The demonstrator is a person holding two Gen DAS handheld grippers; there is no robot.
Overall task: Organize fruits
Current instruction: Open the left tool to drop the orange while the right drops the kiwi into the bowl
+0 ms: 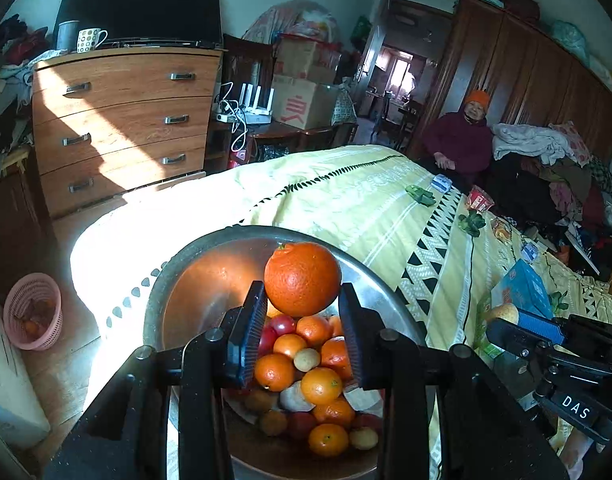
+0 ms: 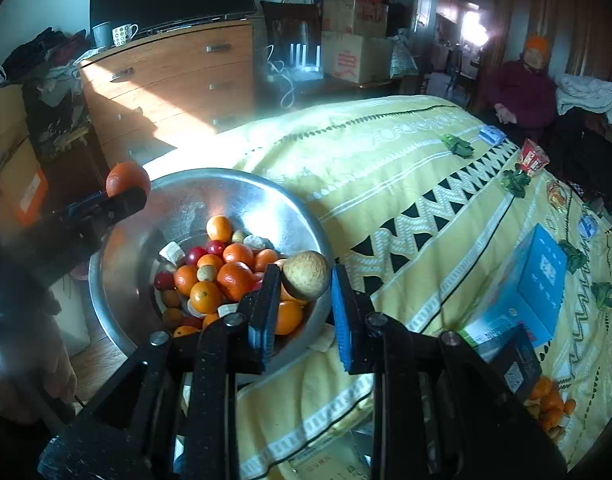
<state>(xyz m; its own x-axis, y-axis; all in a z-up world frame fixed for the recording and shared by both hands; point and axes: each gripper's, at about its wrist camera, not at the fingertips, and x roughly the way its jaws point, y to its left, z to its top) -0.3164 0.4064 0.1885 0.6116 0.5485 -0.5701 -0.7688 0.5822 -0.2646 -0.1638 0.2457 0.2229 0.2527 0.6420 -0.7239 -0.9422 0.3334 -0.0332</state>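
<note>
A metal bowl (image 1: 210, 276) (image 2: 226, 196) on the yellow bedspread holds several oranges (image 1: 321, 386) (image 2: 205, 296), red fruits and small pale ones. My left gripper (image 1: 302, 304) is shut on a large orange (image 1: 302, 279) and holds it above the bowl; it also shows in the right wrist view (image 2: 128, 178). My right gripper (image 2: 304, 280) is shut on a tan pear-like fruit (image 2: 306, 275) at the bowl's near right rim; that fruit shows in the left wrist view (image 1: 501, 314).
A blue box (image 2: 541, 276) lies on the bed to the right, with more oranges (image 2: 551, 404) near it. Small packets and green items (image 2: 457, 146) dot the bedspread. A pink basket (image 1: 33, 312) stands on the floor left. A wooden dresser (image 1: 122, 120) is behind. A seated person (image 1: 461, 136) is beyond.
</note>
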